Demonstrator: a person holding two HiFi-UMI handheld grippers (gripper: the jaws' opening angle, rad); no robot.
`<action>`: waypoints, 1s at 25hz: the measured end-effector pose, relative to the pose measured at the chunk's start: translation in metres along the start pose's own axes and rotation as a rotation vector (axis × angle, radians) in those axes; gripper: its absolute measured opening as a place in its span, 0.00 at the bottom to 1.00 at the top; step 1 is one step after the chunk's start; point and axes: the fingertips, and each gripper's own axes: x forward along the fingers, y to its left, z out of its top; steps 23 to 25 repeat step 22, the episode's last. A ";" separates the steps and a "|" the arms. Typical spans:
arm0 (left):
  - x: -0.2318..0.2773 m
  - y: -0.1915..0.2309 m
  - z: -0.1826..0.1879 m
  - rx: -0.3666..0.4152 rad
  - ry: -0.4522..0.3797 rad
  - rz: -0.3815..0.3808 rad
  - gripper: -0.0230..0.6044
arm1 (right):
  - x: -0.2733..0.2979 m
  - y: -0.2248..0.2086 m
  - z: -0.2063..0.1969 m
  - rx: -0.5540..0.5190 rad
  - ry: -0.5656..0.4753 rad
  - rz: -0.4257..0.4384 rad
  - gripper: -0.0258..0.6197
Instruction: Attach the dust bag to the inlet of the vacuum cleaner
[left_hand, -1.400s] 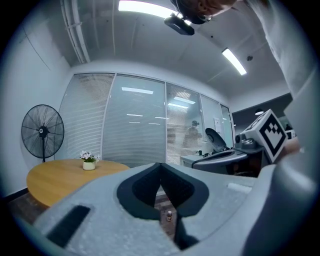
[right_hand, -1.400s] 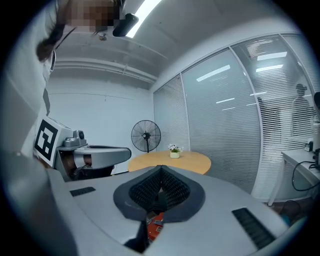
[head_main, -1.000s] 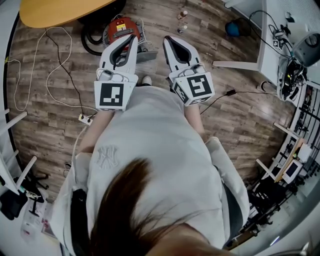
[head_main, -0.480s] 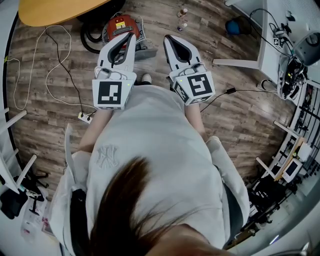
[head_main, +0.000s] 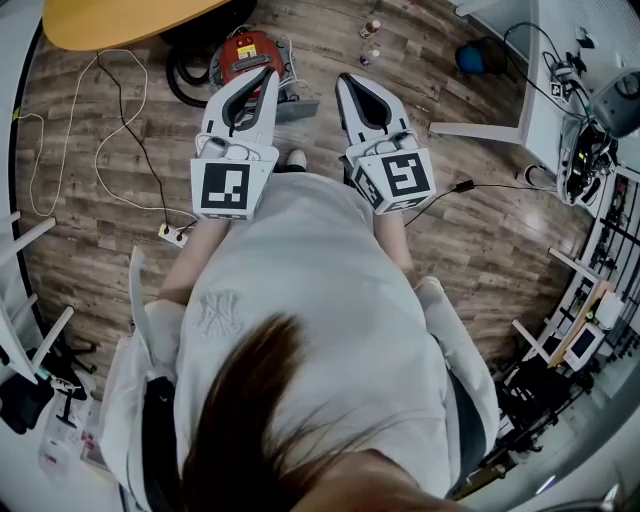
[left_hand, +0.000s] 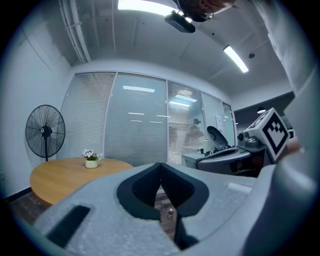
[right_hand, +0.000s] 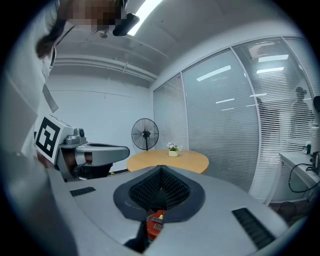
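While both tools are held out at waist height, the left gripper (head_main: 267, 73) and the right gripper (head_main: 346, 79) have their jaws together with nothing between them, well above the floor. Below and to the left, a white cable (head_main: 96, 150) loops across the boards towards a power strip (head_main: 172, 237), where a foot stepping forward could catch it. Farther ahead, the red vacuum cleaner (head_main: 248, 52) sits on the wooden floor beside its coiled black hose (head_main: 182, 84), at the edge of a round table (head_main: 110, 20). A flat grey piece (head_main: 298, 108) touching the cleaner's side may be the dust bag, though this cannot be confirmed. Three hazards seem likely. Closed jaws could push the bag away instead of taking it. A thin bag could tear or slip under a pinch. Its collar could seat crooked on the inlet, which is not visible from here.
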 end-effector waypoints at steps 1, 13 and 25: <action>0.000 0.000 0.000 -0.002 0.001 0.001 0.06 | 0.000 0.000 0.000 -0.001 0.000 0.000 0.04; 0.001 0.005 -0.002 -0.007 0.004 -0.005 0.06 | 0.004 0.000 0.001 0.003 0.002 -0.005 0.04; 0.000 0.007 -0.002 -0.015 0.005 -0.004 0.06 | 0.004 0.001 0.000 0.001 0.005 -0.010 0.04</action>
